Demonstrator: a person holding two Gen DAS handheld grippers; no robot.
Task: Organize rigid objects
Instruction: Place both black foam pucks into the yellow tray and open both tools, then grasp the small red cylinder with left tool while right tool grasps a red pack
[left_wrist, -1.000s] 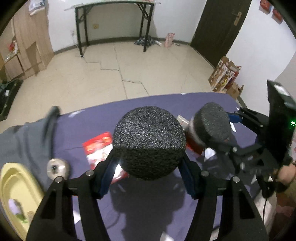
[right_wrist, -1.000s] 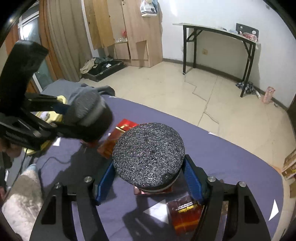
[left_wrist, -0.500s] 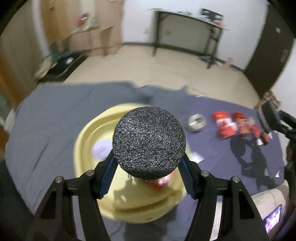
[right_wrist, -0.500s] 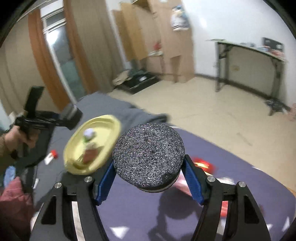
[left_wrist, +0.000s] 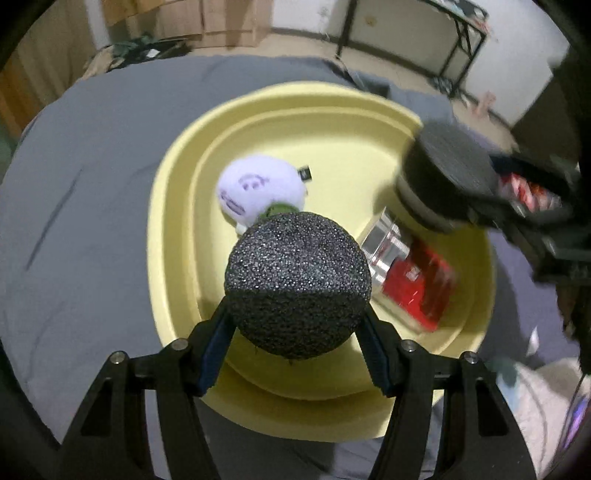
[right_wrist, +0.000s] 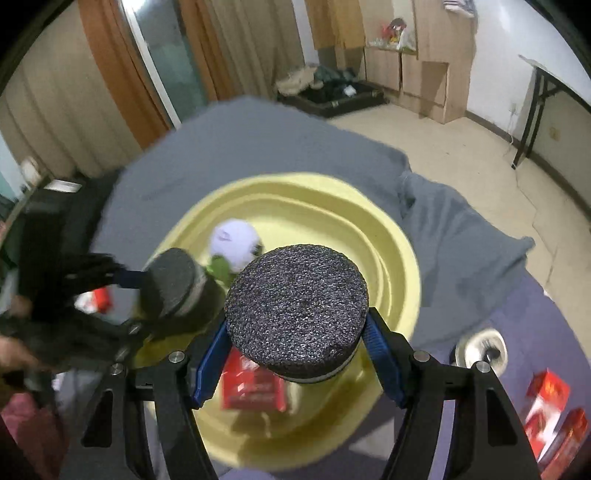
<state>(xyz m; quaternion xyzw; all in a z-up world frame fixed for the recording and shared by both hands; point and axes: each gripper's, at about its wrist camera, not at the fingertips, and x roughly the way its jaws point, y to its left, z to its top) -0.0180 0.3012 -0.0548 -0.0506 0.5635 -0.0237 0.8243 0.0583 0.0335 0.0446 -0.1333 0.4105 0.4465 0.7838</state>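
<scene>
- Over the yellow basin (left_wrist: 177, 206) on the bed: left claw (left_wrist: 295, 288) clamped on a black foam ball (left_wrist: 297, 258).
- Right claw (right_wrist: 297, 325) clamped on a black foam puck (right_wrist: 295, 295), also above the basin.
- Red box (left_wrist: 417, 284) and plush toy (left_wrist: 258, 188) already inside.
- Drop-off step, seemingly; next called for opening over bare basin floor.
</scene>
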